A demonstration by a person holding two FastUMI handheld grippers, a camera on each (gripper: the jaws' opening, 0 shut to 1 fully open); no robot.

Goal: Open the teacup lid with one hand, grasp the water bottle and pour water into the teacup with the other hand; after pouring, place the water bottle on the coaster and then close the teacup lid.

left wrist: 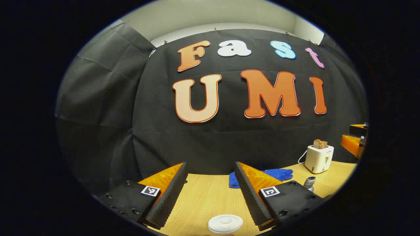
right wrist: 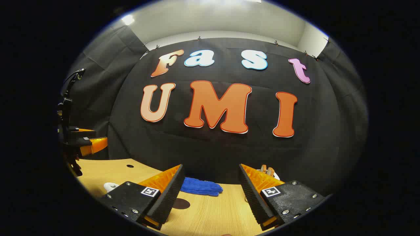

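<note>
Left gripper view: the left gripper is held wide open, with nothing in it, above the round white teacup lid on the wooden table. The lid looks smooth, hard and breakable, so its small middle knob should be pinched gently. The right gripper is wide open and holding nothing too.

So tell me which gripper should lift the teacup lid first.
Left, probably. The left gripper hangs open with the white teacup lid low between its fingers. The right gripper, also open, faces bare wooden table and a dark round coaster.
</note>
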